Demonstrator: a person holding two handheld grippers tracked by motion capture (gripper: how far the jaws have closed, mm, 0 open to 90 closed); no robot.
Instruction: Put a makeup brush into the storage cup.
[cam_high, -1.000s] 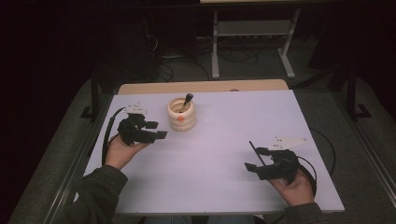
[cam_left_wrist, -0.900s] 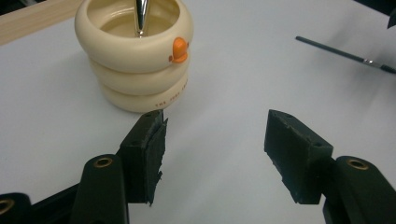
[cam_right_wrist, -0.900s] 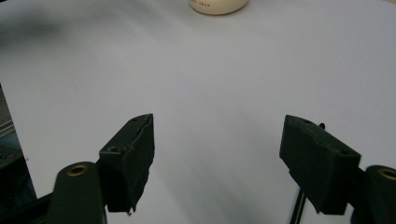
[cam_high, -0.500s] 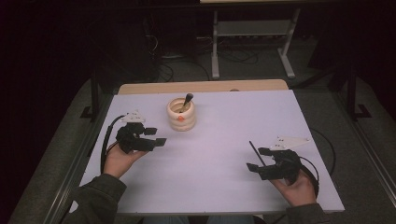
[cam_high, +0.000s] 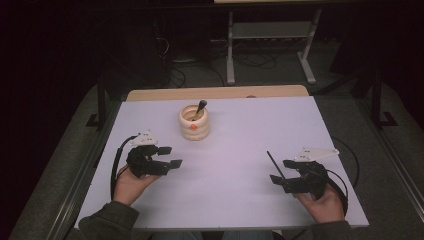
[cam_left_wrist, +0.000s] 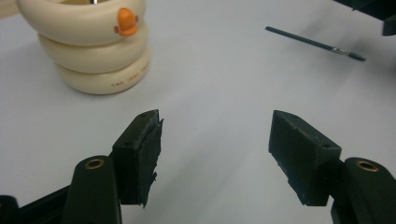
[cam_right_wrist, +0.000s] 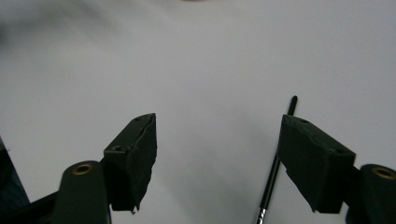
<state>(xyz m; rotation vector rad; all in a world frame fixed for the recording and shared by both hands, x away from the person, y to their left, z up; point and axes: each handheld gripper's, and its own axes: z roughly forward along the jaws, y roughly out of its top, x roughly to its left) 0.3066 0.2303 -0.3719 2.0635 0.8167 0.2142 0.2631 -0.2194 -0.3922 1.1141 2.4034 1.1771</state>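
A cream ringed pot (cam_high: 194, 124) with an orange duck bill stands at the table's far middle, a dark-handled brush (cam_high: 200, 107) leaning inside it. The pot (cam_left_wrist: 88, 51) appears up left in the left gripper view. My left gripper (cam_high: 170, 156) hovers near-left of the pot; its jaws have just been opening and nothing is between them (cam_left_wrist: 215, 154). A thin black brush (cam_high: 275, 163) lies on the table at the right. My right gripper (cam_high: 283, 171) stands open over it (cam_right_wrist: 217, 163), and the brush (cam_right_wrist: 275, 170) runs just inside and under one jaw, untouched.
The white tabletop (cam_high: 240, 145) ends in a wooden strip (cam_high: 215, 93) at the far edge. Metal rails flank the table, and a stand with cables (cam_high: 270, 45) sits on the dark floor beyond. The thin brush (cam_left_wrist: 317, 43) and the other gripper (cam_left_wrist: 373, 11) show far off in the left gripper view.
My left hand has drawn back from the pot toward the near edge, and its jaws stand a little wider. The right hand has stayed where it was.
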